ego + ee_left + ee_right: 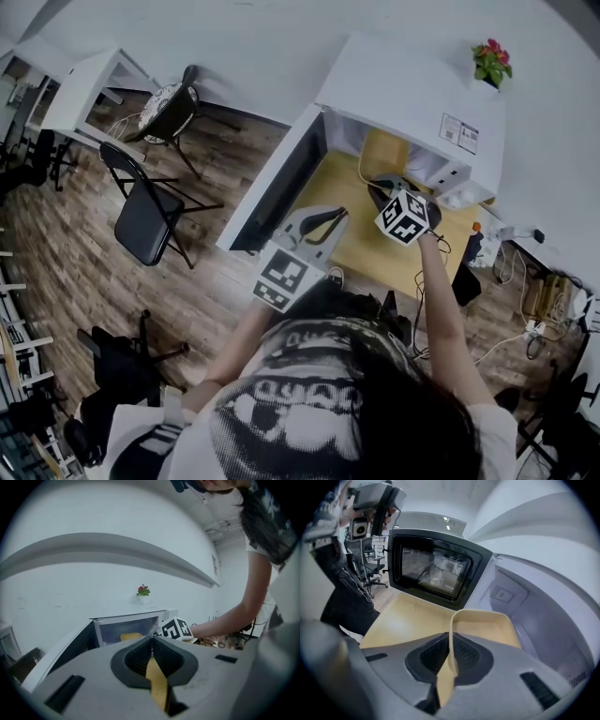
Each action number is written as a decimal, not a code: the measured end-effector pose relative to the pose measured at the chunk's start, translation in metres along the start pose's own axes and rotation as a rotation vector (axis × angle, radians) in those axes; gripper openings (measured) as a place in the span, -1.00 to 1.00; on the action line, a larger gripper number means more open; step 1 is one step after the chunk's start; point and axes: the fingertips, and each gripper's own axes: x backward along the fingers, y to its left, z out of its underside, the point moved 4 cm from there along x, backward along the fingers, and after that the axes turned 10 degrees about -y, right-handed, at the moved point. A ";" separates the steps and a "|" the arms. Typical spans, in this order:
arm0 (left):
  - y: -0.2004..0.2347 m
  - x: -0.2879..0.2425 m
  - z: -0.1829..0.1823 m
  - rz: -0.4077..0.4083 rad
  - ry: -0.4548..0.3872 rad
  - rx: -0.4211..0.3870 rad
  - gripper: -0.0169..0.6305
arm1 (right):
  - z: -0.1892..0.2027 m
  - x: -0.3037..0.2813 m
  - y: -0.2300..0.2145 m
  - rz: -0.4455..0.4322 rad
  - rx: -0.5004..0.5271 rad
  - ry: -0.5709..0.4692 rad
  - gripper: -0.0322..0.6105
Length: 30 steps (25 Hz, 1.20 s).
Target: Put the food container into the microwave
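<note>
The white microwave [403, 94] stands on a yellow table [361, 248] with its door [277, 183] swung open to the left. My right gripper [451, 656] is shut on the side wall of a pale yellow food container [487, 625]. The container sits at the mouth of the microwave cavity [543, 620], partly inside. In the head view the right gripper [377, 186] reaches into the opening, where the container [384, 155] shows. My left gripper [328, 220] hovers over the table in front of the door, jaws shut on nothing. From the left gripper [152, 641] the microwave [126, 627] lies straight ahead.
A potted flower [491, 61] stands on top of the microwave. Black folding chairs [145, 216] and a white desk [89, 89] stand on the wood floor to the left. Cables and plugs [530, 291] lie at the right of the table.
</note>
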 end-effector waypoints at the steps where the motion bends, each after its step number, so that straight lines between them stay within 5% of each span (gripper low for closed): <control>1: -0.001 -0.001 0.001 0.003 0.006 0.001 -0.91 | 0.002 -0.003 -0.003 0.008 0.006 0.001 -0.81; 15: -0.007 -0.019 0.006 0.056 0.040 -0.028 -0.91 | 0.024 -0.019 -0.051 0.147 0.044 0.015 -0.78; 30: 0.004 -0.024 0.009 0.043 0.067 -0.032 -0.91 | 0.024 -0.046 -0.102 0.275 -0.035 0.011 -0.78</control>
